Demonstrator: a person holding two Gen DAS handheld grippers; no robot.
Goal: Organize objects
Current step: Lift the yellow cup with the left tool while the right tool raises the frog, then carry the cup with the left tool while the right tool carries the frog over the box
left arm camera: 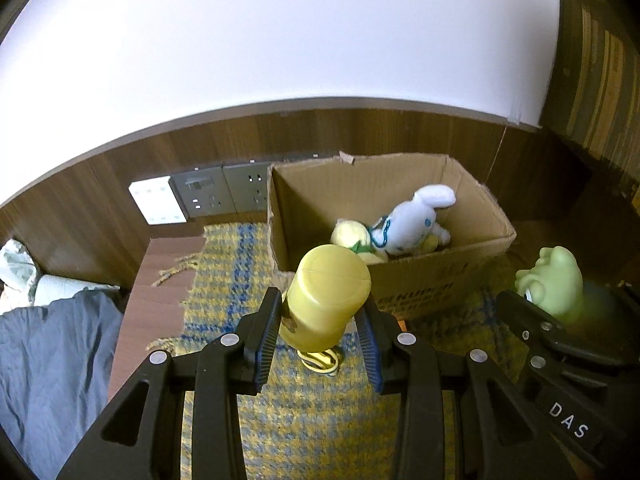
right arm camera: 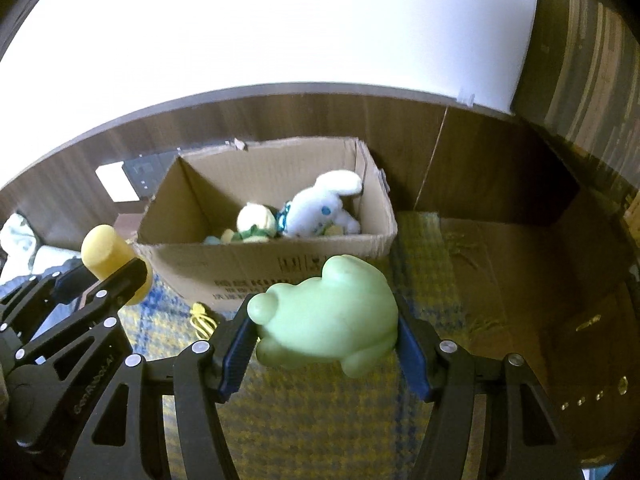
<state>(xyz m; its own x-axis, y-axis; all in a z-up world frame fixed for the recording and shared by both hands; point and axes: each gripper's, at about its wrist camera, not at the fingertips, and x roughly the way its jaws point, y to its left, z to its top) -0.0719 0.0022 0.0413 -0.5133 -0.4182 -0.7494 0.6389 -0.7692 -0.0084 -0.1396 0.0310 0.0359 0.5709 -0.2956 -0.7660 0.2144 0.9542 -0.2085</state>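
Note:
My left gripper (left arm camera: 320, 328) is shut on a yellow cylinder toy (left arm camera: 324, 296) and holds it above the rug, just in front of the open cardboard box (left arm camera: 440, 280). My right gripper (right arm camera: 326, 344) is shut on a pale green frog toy (right arm camera: 332, 320), also held in front of the box (right arm camera: 280, 268). Inside the box lie a white plush bunny (left arm camera: 412, 216) and a yellow-green plush (left arm camera: 352, 236). The yellow cylinder (right arm camera: 108, 256) shows at the left of the right wrist view, the frog (left arm camera: 552, 280) at the right of the left wrist view.
A yellow and blue woven rug (left arm camera: 300, 420) covers the floor. A small yellow striped item (left arm camera: 320, 360) lies on it under the cylinder. Wall sockets (left arm camera: 224, 192) sit behind the box. Blue cloth (left arm camera: 52, 360) lies at the left. Flat cardboard (right arm camera: 520, 280) lies at the right.

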